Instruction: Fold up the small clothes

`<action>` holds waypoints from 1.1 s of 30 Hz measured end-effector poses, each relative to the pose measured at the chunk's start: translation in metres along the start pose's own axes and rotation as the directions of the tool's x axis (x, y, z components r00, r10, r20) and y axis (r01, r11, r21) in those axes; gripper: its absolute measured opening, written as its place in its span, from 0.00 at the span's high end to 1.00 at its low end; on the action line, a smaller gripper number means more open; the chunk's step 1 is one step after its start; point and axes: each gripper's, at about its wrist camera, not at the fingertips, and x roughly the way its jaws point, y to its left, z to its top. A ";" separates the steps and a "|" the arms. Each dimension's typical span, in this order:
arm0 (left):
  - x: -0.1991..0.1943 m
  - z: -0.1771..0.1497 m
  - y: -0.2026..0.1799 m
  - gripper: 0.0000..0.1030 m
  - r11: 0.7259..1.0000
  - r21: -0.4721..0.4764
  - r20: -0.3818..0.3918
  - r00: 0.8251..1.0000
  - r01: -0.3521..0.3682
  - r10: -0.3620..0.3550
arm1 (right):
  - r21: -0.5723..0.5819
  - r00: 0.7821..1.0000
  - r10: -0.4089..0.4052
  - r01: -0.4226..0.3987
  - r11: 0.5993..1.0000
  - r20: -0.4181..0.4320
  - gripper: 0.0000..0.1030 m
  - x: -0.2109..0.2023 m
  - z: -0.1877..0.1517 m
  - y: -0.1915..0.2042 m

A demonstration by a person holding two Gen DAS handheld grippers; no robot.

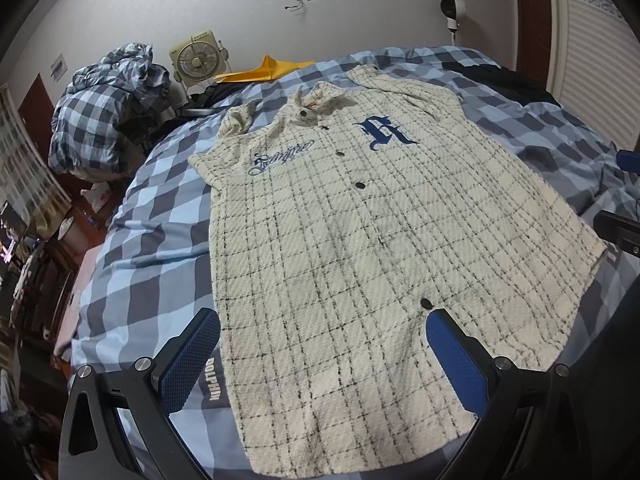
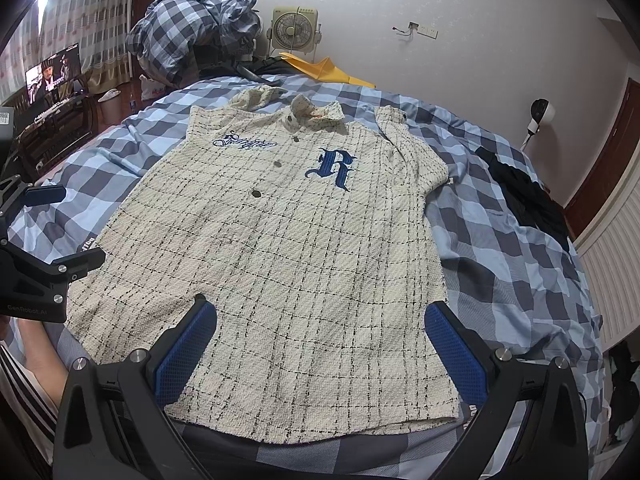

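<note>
While both fingers (image 1: 204,356) gape wide, empty, shirt (image 1: 360,240) flat between

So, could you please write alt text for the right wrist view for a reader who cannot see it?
A cream plaid button-up shirt with a blue embroidered R lies flat, front up, on a blue checkered bedspread. The right gripper hangs open over its hem, and the left gripper shows at the left edge. A box fan stands by the wall.
</note>
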 end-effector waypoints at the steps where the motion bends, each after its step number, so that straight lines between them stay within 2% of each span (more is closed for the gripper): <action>1: 0.000 0.000 0.000 0.00 1.000 0.000 -0.001 1.000 -0.001 0.001 | 0.000 1.000 0.000 0.000 1.000 0.000 0.01 0.000 0.000 0.000; 33: 0.004 -0.003 -0.005 0.00 1.000 0.019 -0.009 1.000 -0.023 0.023 | -0.003 1.000 0.004 -0.004 1.000 -0.006 0.01 0.002 -0.002 0.002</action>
